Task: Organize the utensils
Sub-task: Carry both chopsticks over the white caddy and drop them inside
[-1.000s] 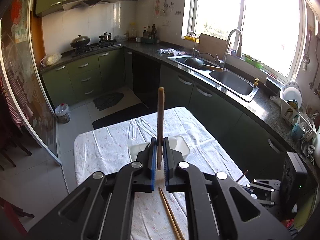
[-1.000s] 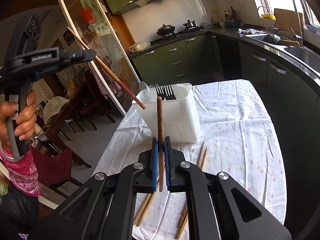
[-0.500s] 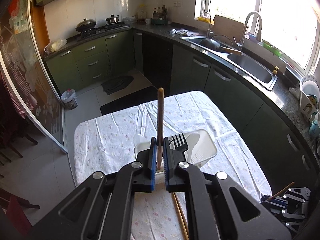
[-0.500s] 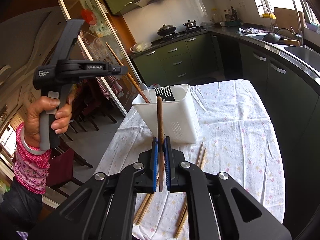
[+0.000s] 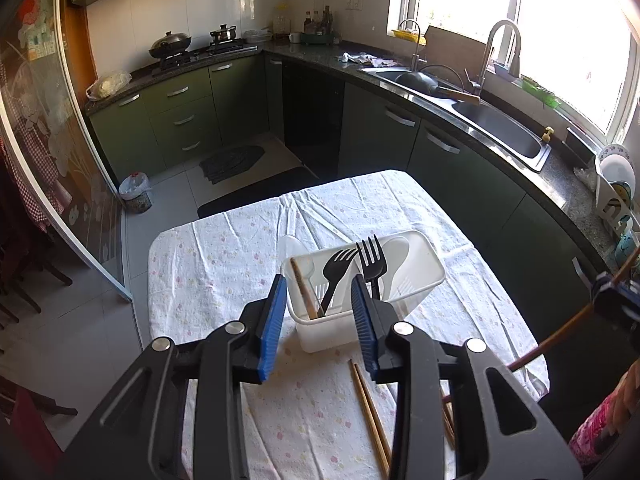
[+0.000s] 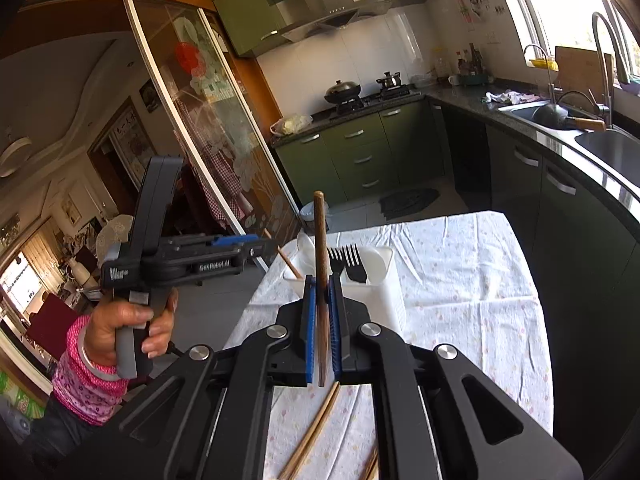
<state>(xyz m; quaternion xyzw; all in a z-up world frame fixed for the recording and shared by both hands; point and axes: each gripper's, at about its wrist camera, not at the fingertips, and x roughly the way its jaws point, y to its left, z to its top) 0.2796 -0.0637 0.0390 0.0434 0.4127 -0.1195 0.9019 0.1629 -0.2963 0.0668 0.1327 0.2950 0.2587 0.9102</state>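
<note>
On the worktop [image 5: 224,256] my white caddy [image 5: 416,280] holds forks and one chopstick [image 5: 304,292], just released: my left gripper [image 5: 320,320] hangs above it, jaws opening, nothing between them. My right gripper [image 6: 324,328] pinches a second chopstick [image 6: 320,264] upright; next I'd carry it over the caddy and drop it in.

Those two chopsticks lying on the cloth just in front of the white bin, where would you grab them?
Take the chopstick pair near mid-length, coming straight down from above with fingers straddling both sticks. They lie flat, side by side on the tablecloth, so only their long sides offer grip.
</note>
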